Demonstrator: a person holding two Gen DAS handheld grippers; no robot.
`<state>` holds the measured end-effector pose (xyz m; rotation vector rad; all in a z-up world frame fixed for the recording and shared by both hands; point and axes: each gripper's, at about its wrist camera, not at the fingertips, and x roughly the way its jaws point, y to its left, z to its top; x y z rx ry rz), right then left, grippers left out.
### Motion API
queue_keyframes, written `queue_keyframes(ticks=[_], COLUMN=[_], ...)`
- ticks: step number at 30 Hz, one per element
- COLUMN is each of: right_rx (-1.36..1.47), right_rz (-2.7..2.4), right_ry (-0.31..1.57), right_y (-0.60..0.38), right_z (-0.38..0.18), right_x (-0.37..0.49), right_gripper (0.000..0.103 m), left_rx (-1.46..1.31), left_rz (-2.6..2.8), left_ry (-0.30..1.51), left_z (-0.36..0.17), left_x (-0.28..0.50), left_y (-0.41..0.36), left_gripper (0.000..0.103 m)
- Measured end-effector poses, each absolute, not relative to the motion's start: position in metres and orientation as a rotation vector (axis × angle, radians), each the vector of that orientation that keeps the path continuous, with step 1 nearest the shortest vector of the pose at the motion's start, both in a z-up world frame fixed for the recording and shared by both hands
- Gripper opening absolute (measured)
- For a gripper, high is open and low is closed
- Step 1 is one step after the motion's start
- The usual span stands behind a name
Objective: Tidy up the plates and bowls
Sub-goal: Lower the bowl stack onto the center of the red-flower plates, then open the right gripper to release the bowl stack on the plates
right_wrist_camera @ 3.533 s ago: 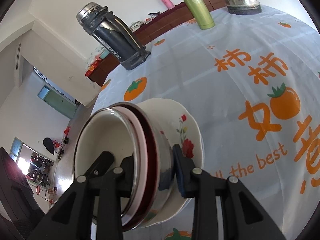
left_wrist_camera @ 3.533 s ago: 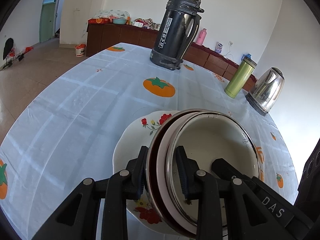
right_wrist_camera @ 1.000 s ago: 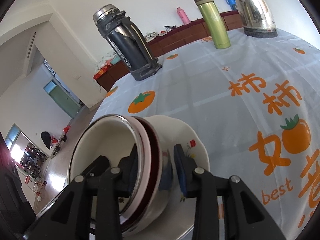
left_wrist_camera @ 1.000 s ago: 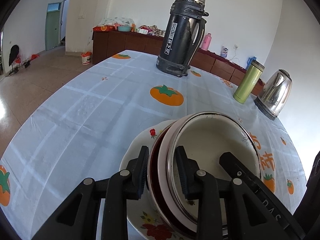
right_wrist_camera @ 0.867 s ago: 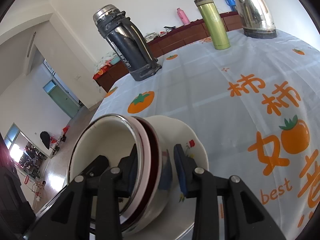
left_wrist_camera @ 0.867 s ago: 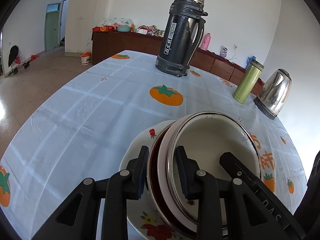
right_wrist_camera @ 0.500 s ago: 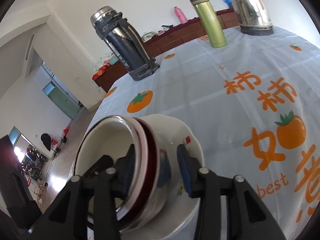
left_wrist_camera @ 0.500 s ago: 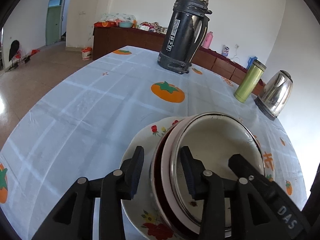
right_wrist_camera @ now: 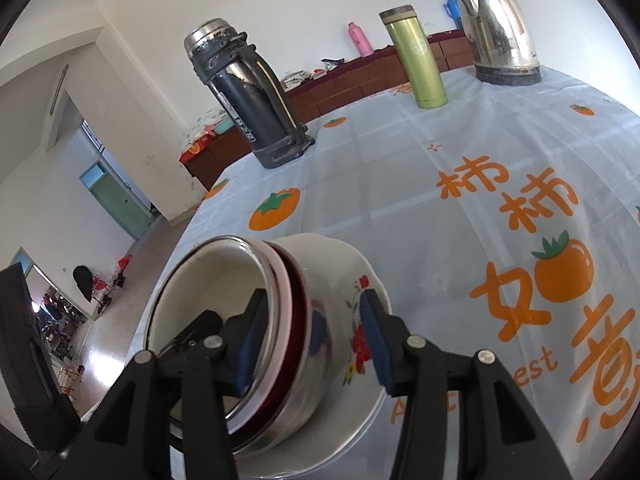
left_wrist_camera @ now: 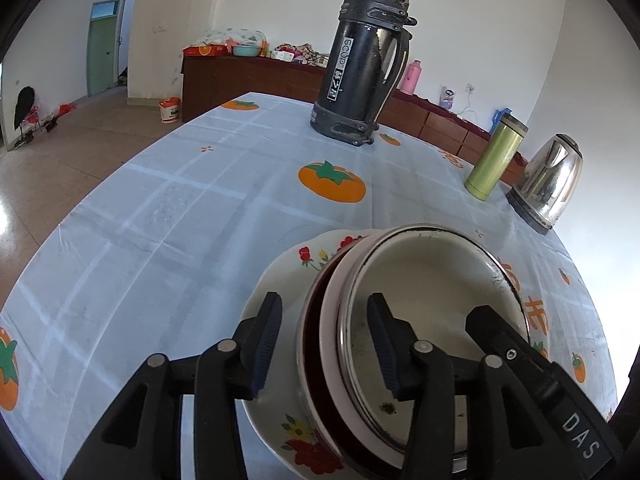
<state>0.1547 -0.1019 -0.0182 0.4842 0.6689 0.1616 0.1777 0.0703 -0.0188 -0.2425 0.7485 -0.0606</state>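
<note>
Three bowls sit nested one inside another: a steel-rimmed white bowl (left_wrist_camera: 436,280) innermost, a pink bowl (left_wrist_camera: 332,320) around it, and a dark red bowl (left_wrist_camera: 308,332) outermost. The stack stands on one flowered plate (left_wrist_camera: 280,280), which lies on the desk (left_wrist_camera: 180,220) near its front edge, on a pale blue cloth printed with orange fruit. There are two hand-held grippers. The left hand-held gripper (left_wrist_camera: 325,322) straddles the near left side of the stack, one finger outside the red bowl over the plate and the other inside the white bowl; its jaws have just been opening, and a clear gap shows between each pad and the bowl walls, so it grips nothing. The right hand-held gripper (right_wrist_camera: 311,328) straddles the opposite side the same way, one finger inside the white bowl and one outside over the plate; its jaws have just been opening too, and the outer pad stands clear of the bowls, while I cannot tell whether the inner pad touches the rim. Further back on the desk stand three vessels, well apart from the plate: a tall black thermos (left_wrist_camera: 364,64) with a steel cap, a green tumbler (left_wrist_camera: 494,160), and a steel kettle (left_wrist_camera: 550,180) just beside the tumbler. Behind the desk a long brown cabinet (left_wrist_camera: 256,80) along the wall carries a pink flask (left_wrist_camera: 410,78) and assorted clutter too small to tell apart.
</note>
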Motion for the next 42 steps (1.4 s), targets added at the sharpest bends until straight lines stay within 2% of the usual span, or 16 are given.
queue_keyframes(ticks=[22,25,27,29,42], right_rx=[0.500,0.504,0.508,0.513,0.474], right_rz=[0.174,0.167,0.155,0.155,0.174], right_ry=[0.656,0.645,0.635,0.632,0.642], right_y=[-0.108,-0.110,-0.113,-0.115,-0.111], right_z=[-0.017,-0.015,-0.013,-0.013,-0.016], right_x=[0.150,0.147,0.145,0.145,0.137], right_gripper=[0.049,0.056,0.066,0.067,0.070], left_rx=[-0.234,-0.257,-0.255,-0.246,-0.229], left_rz=[-0.121,-0.115,-0.097,-0.071,-0.043], left_ry=[0.776,0.770,0.746,0.737,0.753], left_z=[-0.017,-0.014,-0.012,-0.011,-0.019], left_x=[0.177,0.175,0.172,0.170,0.168], left_y=[0.069,0.072,0.072,0.072,0.075], left_gripper=[0.061,0.066,0.075,0.080,0.081])
